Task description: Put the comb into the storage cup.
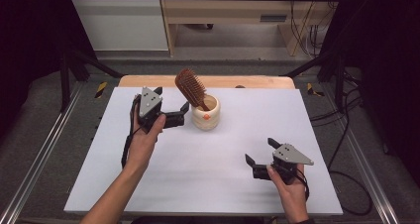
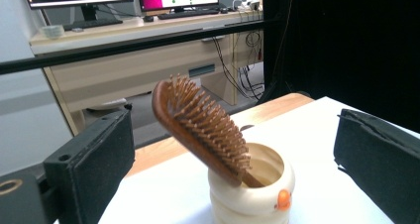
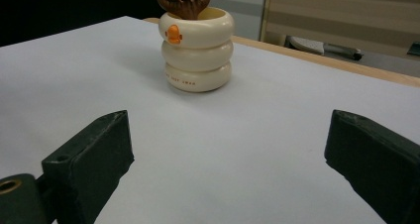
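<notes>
Hairbrush in the cup, both of your grippers standing open and empty.

Wooden paddle hairbrush point(image 1: 191, 87) stands handle-down in a cream ribbed cup point(image 1: 206, 116) with a small orange duck mark — its bristled head leans out over the rim, toward the left in the high view. The cup sits on the white table point(image 1: 208, 184) near the far edge, where a strip of bare wood shows. Your left gripper point(image 1: 171, 105) hovers just beside the cup, jaws spread wide with the brush between them in the left gripper view. Your right gripper point(image 1: 258, 151) is well apart, low over the near right of the table, jaws wide too — bare white surface lies between it and the cup.
</notes>
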